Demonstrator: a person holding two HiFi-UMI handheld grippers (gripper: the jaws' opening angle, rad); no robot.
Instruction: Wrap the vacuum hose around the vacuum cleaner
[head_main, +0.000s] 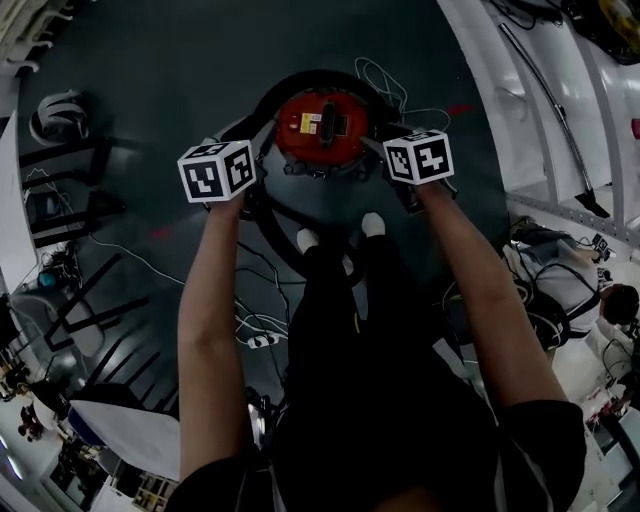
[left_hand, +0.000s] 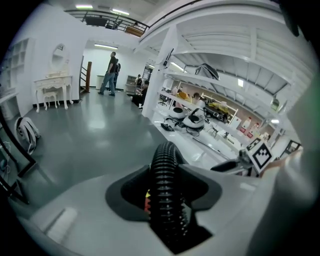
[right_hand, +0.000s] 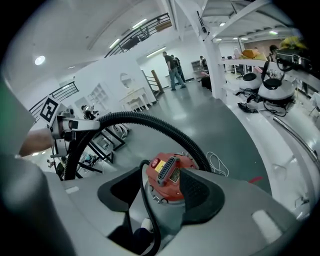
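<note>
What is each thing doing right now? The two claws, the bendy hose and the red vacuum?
vacuum cleaner: standing upright.
hose: curved round the vacuum cleaner's far side, not yet wrapped all the way round.
left gripper: shut on the hose.
right gripper: open above the vacuum cleaner, gripping nothing.
thin black cord: slack, passing between the right gripper's jaws, not pinched.

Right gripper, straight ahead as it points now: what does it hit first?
Probably the thin black cord running between its open jaws, then the vacuum cleaner's red top just behind; depth is hard to judge.
</note>
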